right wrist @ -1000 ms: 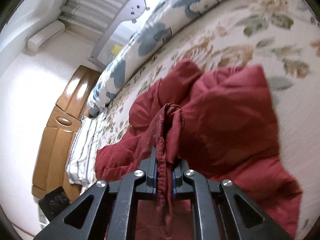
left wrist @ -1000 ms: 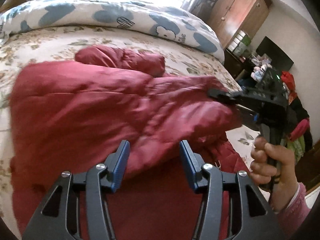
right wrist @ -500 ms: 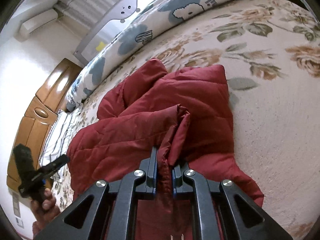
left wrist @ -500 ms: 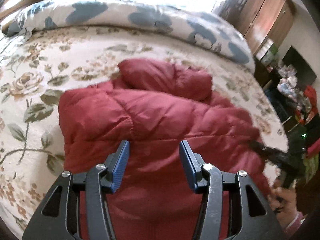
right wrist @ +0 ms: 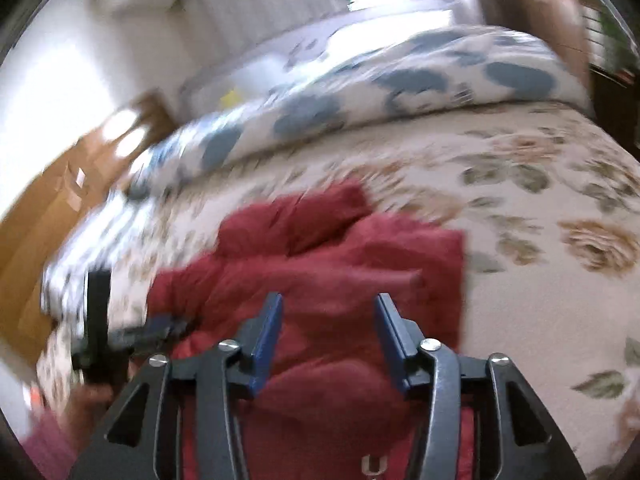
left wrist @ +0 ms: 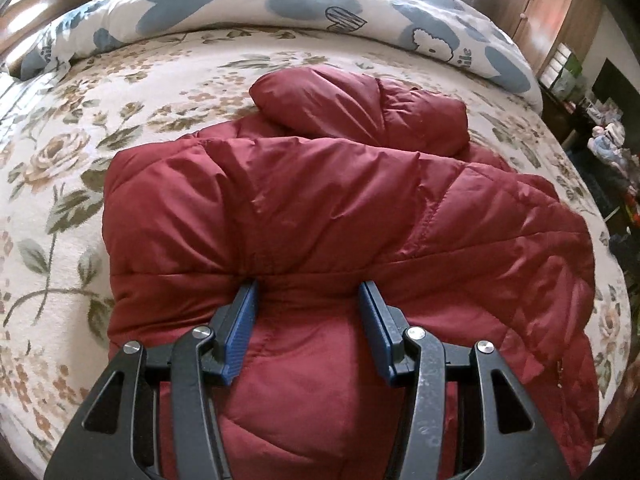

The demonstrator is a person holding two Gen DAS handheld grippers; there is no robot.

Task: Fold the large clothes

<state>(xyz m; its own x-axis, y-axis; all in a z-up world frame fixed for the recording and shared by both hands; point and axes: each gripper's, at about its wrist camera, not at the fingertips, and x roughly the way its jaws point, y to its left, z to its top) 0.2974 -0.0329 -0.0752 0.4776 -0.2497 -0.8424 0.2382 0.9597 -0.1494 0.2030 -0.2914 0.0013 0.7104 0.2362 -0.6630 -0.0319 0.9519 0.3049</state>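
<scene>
A red jacket [left wrist: 328,216] is seen folded on the bed [left wrist: 52,184], below the duvet [left wrist: 280,4]. The left gripper [left wrist: 308,292] is held jaws apart, pressed on its padding; the right gripper [right wrist: 328,304] has jaws opening, nothing clamped. Puffy, light, slippery fabric is judged best taken at a hem or quilted seam.

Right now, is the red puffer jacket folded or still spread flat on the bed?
Partly folded: the red puffer jacket has one quilted panel doubled over its lower layer, a rumpled part bunched behind it. Not a neat bundle yet.
</scene>
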